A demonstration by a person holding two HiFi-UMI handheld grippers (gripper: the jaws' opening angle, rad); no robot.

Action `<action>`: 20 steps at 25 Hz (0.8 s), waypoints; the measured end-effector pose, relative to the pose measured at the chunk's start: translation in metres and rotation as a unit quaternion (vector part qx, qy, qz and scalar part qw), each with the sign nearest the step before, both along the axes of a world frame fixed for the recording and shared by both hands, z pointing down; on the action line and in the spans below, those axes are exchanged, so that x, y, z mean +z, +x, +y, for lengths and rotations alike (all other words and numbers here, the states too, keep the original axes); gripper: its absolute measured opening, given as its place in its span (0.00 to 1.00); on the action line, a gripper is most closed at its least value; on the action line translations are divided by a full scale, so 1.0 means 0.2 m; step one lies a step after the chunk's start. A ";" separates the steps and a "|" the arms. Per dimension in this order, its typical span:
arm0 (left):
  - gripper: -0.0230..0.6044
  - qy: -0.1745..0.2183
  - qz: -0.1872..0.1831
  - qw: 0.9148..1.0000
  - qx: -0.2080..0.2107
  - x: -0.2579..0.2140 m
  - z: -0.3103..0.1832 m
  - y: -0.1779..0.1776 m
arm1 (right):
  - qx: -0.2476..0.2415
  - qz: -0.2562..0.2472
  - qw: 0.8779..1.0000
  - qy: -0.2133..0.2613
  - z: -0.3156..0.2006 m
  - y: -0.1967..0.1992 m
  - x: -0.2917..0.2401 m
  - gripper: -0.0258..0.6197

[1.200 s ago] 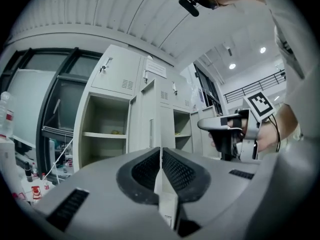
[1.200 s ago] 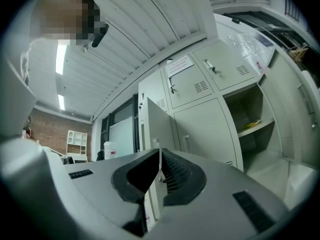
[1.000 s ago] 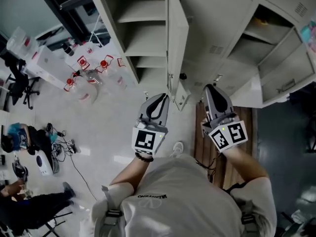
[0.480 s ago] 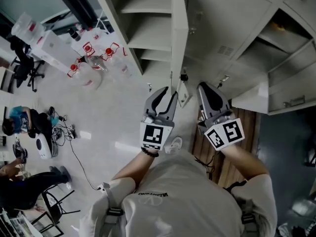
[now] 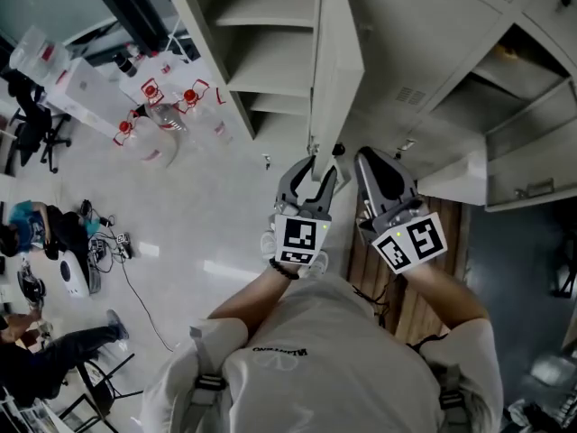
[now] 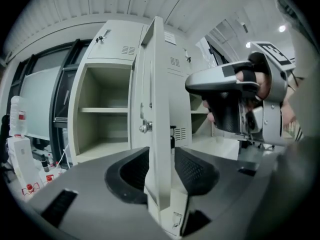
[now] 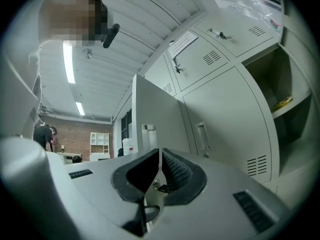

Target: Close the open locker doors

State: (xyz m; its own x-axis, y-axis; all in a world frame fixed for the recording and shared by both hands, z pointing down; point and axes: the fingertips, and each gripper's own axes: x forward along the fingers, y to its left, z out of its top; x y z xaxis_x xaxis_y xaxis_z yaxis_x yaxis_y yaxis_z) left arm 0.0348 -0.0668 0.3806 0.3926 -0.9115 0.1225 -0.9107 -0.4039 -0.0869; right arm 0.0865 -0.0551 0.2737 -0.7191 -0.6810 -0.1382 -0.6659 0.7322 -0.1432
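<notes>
A tall pale locker door (image 5: 335, 61) stands open, edge-on to me, in front of a locker with bare shelves (image 5: 261, 52). My left gripper (image 5: 313, 165) straddles the lower edge of that door. In the left gripper view the door's edge (image 6: 160, 84) runs between the jaws of the left gripper (image 6: 161, 169). These are opening, and the pads stand just off the metal. My right gripper (image 5: 377, 162) hangs just to the right of the door, shut with nothing in it. It also shows in the left gripper view (image 6: 192, 84) and its own view (image 7: 160, 171).
More lockers stand open at the right (image 5: 532, 106), one with a low door swung out (image 5: 532, 165). A closed door with a handle (image 7: 202, 136) faces my right gripper. Red-capped bottles (image 5: 153, 124) stand on the floor at left, a wooden board (image 5: 419, 269) lies below.
My left gripper has moved forward and to the right onto the door's edge, and its jaws have gone from shut to wide. The right gripper has hardly shifted.
</notes>
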 end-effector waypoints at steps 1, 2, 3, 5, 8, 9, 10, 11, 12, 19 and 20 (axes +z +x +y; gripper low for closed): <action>0.27 -0.001 -0.001 1.000 0.002 0.01 -0.01 -0.01 | -0.011 -0.002 1.000 -0.001 -0.01 -0.02 -0.01 0.09; 0.25 -0.001 -0.002 1.000 0.006 0.01 -0.01 -0.02 | -0.024 -0.005 1.000 -0.002 -0.01 -0.05 -0.01 0.09; 0.24 0.000 -0.002 1.000 0.009 0.01 -0.01 -0.03 | -0.039 -0.008 0.999 -0.001 -0.01 -0.08 -0.02 0.09; 0.21 0.003 -0.001 1.000 0.015 0.01 0.00 -0.07 | -0.071 -0.011 0.997 0.008 0.00 -0.14 -0.04 0.10; 0.20 0.008 0.006 1.000 0.022 0.01 0.00 -0.15 | -0.129 -0.011 0.992 0.011 0.00 -0.26 -0.06 0.13; 0.20 0.010 0.008 1.000 0.025 0.01 0.00 -0.19 | -0.146 -0.010 0.989 0.007 0.00 -0.31 -0.06 0.15; 0.20 0.012 0.010 1.000 0.027 0.00 -0.01 -0.23 | -0.159 -0.008 0.987 0.003 -0.01 -0.36 -0.06 0.17; 0.20 0.013 0.010 0.999 0.028 0.00 -0.01 -0.27 | -0.170 -0.006 0.985 0.000 -0.03 -0.40 -0.05 0.19; 0.20 0.014 0.011 0.999 0.030 0.00 -0.02 -0.31 | -0.181 -0.003 0.984 -0.001 -0.03 -0.45 -0.05 0.21; 0.19 0.018 0.012 0.999 0.048 -0.02 -0.10 -0.59 | -0.234 0.021 0.972 0.007 -0.08 -0.79 -0.06 0.27; 0.19 0.018 0.012 0.998 0.052 -0.02 -0.12 -0.62 | -0.240 0.025 0.970 0.009 -0.09 -0.83 -0.05 0.28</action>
State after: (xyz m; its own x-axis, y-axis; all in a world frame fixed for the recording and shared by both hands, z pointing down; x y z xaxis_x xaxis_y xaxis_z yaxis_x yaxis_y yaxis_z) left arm -0.0886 -0.0905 0.3769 0.4881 -0.8691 0.0797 -0.8657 -0.4938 -0.0827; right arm -0.0796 -0.0732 0.2629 -0.9588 -0.2642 -0.1048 -0.2536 0.9617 -0.1039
